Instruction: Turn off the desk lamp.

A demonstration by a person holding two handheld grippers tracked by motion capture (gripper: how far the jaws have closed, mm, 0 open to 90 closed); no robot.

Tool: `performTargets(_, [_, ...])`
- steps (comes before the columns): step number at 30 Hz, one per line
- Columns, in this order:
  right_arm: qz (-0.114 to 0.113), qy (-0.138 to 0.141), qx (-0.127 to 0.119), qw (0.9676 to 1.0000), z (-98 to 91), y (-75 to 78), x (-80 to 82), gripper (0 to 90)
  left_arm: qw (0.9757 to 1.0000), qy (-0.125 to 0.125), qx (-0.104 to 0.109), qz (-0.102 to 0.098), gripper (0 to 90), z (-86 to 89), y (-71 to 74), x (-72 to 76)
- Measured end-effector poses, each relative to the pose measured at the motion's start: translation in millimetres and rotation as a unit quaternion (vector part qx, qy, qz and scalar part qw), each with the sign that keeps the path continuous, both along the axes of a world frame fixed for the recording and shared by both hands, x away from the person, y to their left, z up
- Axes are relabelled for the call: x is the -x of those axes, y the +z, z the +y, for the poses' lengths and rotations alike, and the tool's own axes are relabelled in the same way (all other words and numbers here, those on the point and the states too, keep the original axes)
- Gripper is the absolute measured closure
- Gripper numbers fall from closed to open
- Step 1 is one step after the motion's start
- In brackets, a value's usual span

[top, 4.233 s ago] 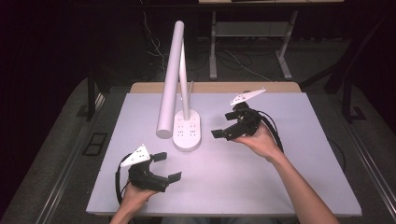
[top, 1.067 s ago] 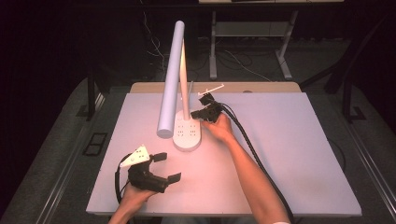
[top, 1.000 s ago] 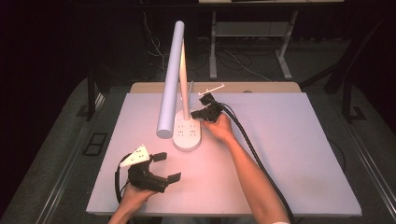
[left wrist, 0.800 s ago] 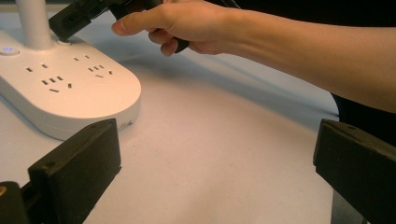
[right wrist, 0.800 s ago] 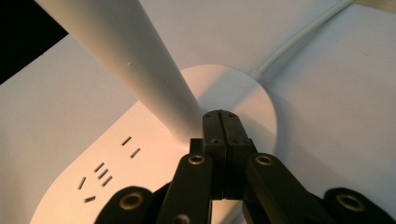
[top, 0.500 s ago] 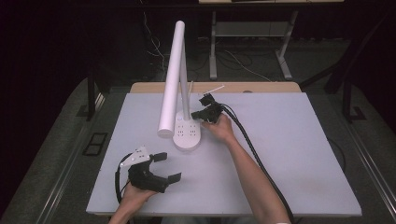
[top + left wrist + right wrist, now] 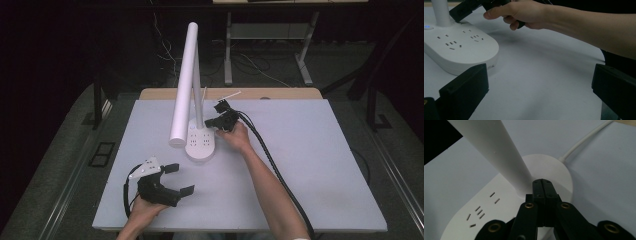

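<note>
1. The desk (image 7: 310, 165) is a pale grey slab with a wooden strip along its far edge. Its right half and near right corner lie bare, and open room runs along the near edge between the two forearms.
2. The desk lamp (image 7: 200, 142), white with sockets in its oval base, stands left of centre towards the far edge. Its long tube head (image 7: 182, 80) leans towards the left edge above the base.
3. The right gripper (image 7: 216, 121) is at the foot of the lamp's stem, jaws pressed together with nothing between them, their tips against the base (image 7: 554, 170) just beside the stem (image 7: 496, 152).
4. The left gripper (image 7: 176, 179) rests near the near left corner, jaws spread wide and empty, well apart from the lamp.
5. A white cord (image 7: 584, 141) leaves the base towards the far edge. The surrounding room is dark, with floor cables and table legs beyond.
</note>
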State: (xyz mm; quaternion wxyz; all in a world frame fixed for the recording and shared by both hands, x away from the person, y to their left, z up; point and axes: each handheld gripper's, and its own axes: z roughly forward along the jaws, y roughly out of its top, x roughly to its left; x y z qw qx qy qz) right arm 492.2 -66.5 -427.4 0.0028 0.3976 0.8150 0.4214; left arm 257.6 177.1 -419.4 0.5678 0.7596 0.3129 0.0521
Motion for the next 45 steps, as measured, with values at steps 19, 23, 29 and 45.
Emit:
performTargets(19, [-0.006,0.000,-0.034,0.9994,-14.1,2.0,7.7,90.0,1.0000,-0.001,0.000,0.001,0.0,2.3,-0.2,-2.1])
performTargets(23, [-0.010,0.007,-0.037,0.9992,-18.9,9.7,13.0,90.0,1.0000,0.000,0.001,0.002,0.0,2.5,-0.2,-2.5])
performTargets(29, [-0.014,0.014,-0.034,0.9992,-26.6,19.4,18.5,90.0,1.0000,0.001,0.002,0.000,0.0,2.4,0.2,-2.0])
performTargets(45, [-0.039,0.008,-0.024,0.9989,-63.4,52.9,45.4,73.0,1.0000,-0.004,0.000,-0.002,0.0,-0.2,0.0,-2.1])
